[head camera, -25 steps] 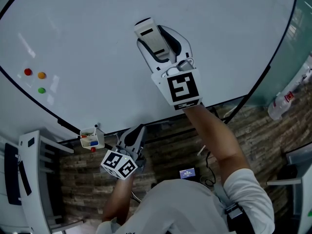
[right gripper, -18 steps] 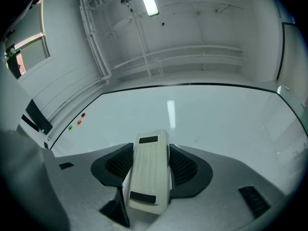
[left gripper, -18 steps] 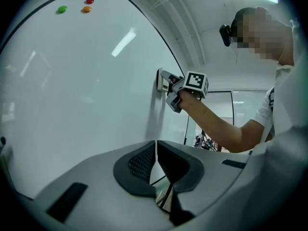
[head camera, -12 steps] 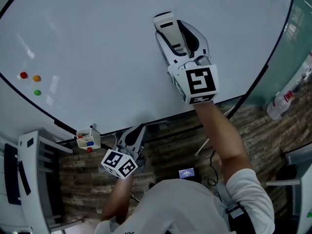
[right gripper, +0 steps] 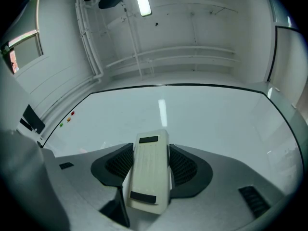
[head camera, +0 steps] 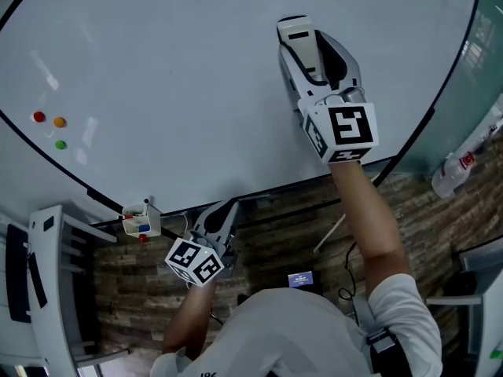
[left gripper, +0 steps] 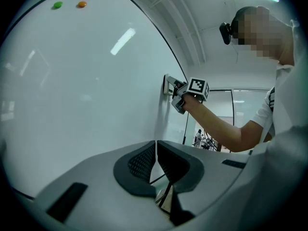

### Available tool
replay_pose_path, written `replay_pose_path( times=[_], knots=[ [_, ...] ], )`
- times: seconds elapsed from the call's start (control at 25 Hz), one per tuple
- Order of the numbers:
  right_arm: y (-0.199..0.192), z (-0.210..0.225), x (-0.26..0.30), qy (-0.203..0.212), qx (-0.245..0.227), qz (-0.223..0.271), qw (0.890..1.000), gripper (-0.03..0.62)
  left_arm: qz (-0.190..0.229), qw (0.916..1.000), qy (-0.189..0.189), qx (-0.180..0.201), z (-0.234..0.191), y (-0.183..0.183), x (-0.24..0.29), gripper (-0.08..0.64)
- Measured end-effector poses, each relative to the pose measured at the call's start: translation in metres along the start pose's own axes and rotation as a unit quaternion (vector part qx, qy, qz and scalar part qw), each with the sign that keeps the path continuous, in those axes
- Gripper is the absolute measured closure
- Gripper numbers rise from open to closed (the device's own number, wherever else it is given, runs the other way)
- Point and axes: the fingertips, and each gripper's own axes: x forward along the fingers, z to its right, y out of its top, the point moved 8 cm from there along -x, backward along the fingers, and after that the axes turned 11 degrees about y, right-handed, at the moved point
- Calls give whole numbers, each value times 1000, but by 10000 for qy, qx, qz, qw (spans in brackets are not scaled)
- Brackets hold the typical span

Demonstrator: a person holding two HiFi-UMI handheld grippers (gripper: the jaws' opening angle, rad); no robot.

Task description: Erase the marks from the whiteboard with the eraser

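Note:
The whiteboard (head camera: 173, 61) fills the upper part of the head view, and I see no marks on its white face. My right gripper (head camera: 302, 49) is shut on the white eraser (head camera: 297, 34) and holds it against the board's right half. In the right gripper view the eraser (right gripper: 149, 170) lies lengthwise between the dark pads. My left gripper (head camera: 218, 217) hangs below the board's lower edge, shut with nothing in it. In the left gripper view its pads (left gripper: 144, 160) meet, and the right gripper (left gripper: 174, 89) shows far off on the whiteboard (left gripper: 72, 81).
Red, orange and green magnets (head camera: 49, 126) sit at the board's left. A small holder with markers (head camera: 141, 220) hangs on the lower frame. A spray bottle (head camera: 464, 163) stands at the right, and a white rack (head camera: 47, 289) at the lower left. A brick-pattern floor lies below.
My right gripper has carried the eraser rightward and a little upward across the board. The left gripper has stayed in place.

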Motion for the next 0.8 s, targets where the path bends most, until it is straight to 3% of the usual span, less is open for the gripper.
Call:
replay_pose_path(
  times=[0.56,0.8],
  knots=[
    [-5,39,-24,-521,29,-125,9986,342,-3,10000,72,-38,-3,0,-6,551],
    [-8,69,-43,-1034,202,-318,9939,342,-25,10000,-16,-35,-1,-2,-6,551]
  ],
)
